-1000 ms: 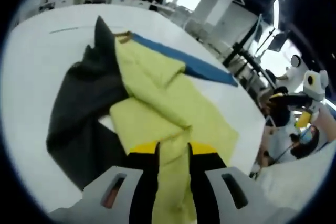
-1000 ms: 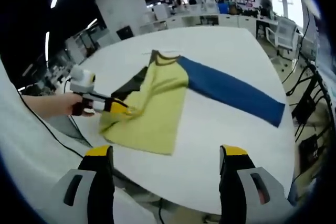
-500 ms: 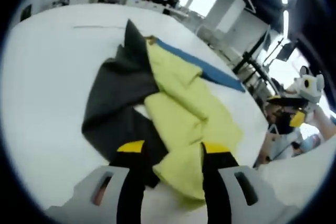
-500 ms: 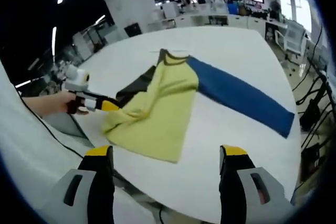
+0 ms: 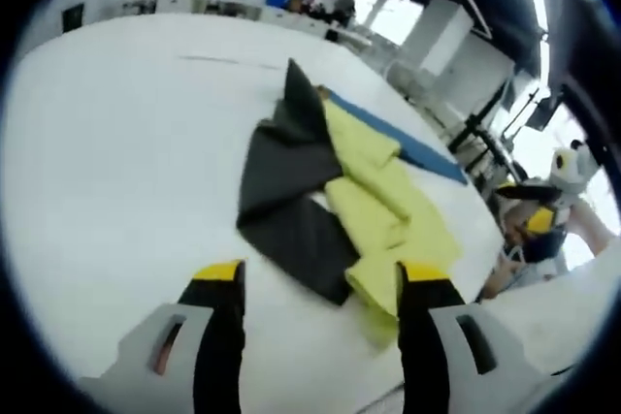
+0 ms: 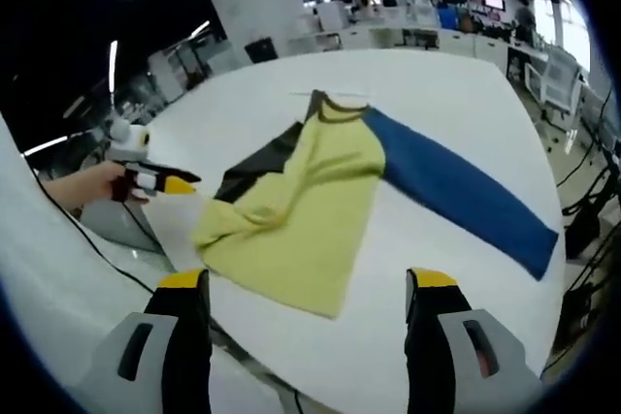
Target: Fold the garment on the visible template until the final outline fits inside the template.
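A long-sleeved garment lies on the white table (image 6: 456,94). Its yellow body (image 6: 310,206) is folded over on itself, a blue sleeve (image 6: 456,191) stretches out to the right, and a dark grey part (image 6: 257,162) shows at the left. In the left gripper view the dark grey part (image 5: 286,191) lies beside the bunched yellow fabric (image 5: 388,210) and the blue sleeve (image 5: 412,145). My left gripper (image 5: 320,276) is open, just short of the garment's near edge, holding nothing. A hand (image 6: 82,186) holds that left gripper (image 6: 173,182) left of the garment. My right gripper (image 6: 308,283) is open, well back from the yellow hem.
A faint thin line (image 6: 320,94) is marked on the table beyond the collar. The table's near edge (image 6: 291,375) runs close under the right jaws. The right gripper (image 5: 534,210) shows past the table's edge. Desks and people fill the background.
My left gripper has opened, let go of the yellow fabric and drawn back from the garment. The folded yellow part now rests on the table. The right gripper stays open.
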